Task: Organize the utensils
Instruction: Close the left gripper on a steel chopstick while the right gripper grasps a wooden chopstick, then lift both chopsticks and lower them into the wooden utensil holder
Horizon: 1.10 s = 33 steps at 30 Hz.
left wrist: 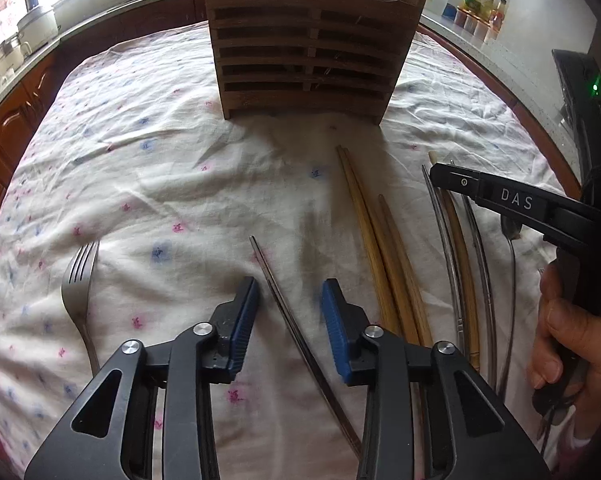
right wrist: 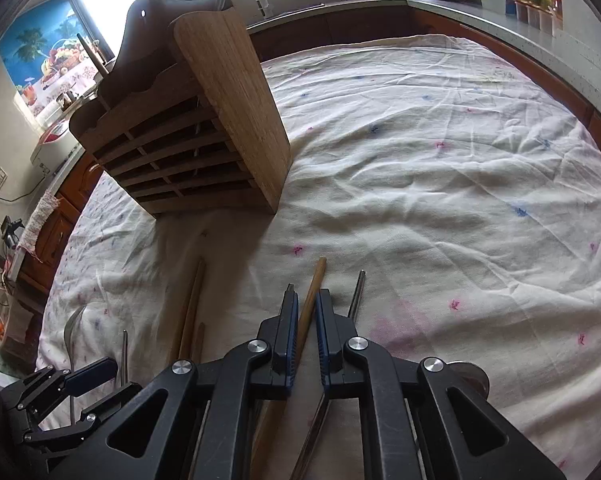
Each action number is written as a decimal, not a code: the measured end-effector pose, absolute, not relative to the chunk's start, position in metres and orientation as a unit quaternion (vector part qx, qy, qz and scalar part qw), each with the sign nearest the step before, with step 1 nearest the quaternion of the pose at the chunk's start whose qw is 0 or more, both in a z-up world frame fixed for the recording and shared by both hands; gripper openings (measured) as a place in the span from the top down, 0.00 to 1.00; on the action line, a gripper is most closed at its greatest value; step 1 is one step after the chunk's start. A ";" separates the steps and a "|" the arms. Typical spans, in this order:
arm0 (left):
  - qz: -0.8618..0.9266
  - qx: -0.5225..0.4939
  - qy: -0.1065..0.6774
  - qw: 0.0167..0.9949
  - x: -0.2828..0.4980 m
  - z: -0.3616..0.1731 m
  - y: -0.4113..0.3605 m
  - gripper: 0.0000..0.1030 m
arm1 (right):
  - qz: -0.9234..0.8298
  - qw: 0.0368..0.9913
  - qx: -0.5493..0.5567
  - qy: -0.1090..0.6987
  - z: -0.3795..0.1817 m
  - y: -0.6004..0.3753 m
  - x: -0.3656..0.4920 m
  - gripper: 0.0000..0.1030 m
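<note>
The wooden chopstick (right wrist: 309,308) lies on the cloth (right wrist: 440,168) in front of the wooden holder (right wrist: 236,120), right between the pads of the right gripper (right wrist: 305,312), whose jaws are nearly closed and pinch it on both sides. The metal chopstick (left wrist: 284,312) lies between the jaws of the left gripper (left wrist: 290,304), which are part open and clear of it on both sides, so nothing is held there yet.

To do this step well, I judge each gripper should close squarely across its stick, near the middle of the length, so that the stick does not swing when lifted. The left one would do better centred over the metal stick before closing, since the stick runs slantwise through the gap.

Both sticks lie flat, their long axes running away from the cameras toward the holder. The wooden one tilts slightly to the right at its far end in the right wrist view; the metal one leans left at its far end in the left wrist view. A fork (left wrist: 78,292) lies to the left, more wooden chopsticks (left wrist: 380,248) in between
</note>
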<state>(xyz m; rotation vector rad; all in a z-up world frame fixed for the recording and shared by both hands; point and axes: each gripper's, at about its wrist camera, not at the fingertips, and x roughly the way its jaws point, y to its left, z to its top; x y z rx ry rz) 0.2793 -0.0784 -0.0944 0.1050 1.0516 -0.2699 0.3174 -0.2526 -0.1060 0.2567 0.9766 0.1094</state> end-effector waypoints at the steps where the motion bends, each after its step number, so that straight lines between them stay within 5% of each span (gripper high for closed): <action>1: -0.128 0.053 0.497 0.857 0.280 -0.094 -0.079 0.80 | 0.053 0.875 0.118 0.467 -0.106 -0.252 0.318 0.92; 3: -0.127 0.054 0.493 0.859 0.282 -0.095 -0.077 0.90 | 0.055 0.877 0.111 0.465 -0.106 -0.252 0.317 0.92; 9: -0.145 0.001 0.504 0.852 0.286 -0.091 -0.062 0.96 | 0.063 0.871 0.136 0.467 -0.104 -0.254 0.316 0.93; 33: -0.196 -0.067 0.408 0.889 0.224 0.016 -0.013 0.97 | 0.115 0.911 0.167 0.361 0.002 -0.251 0.240 0.95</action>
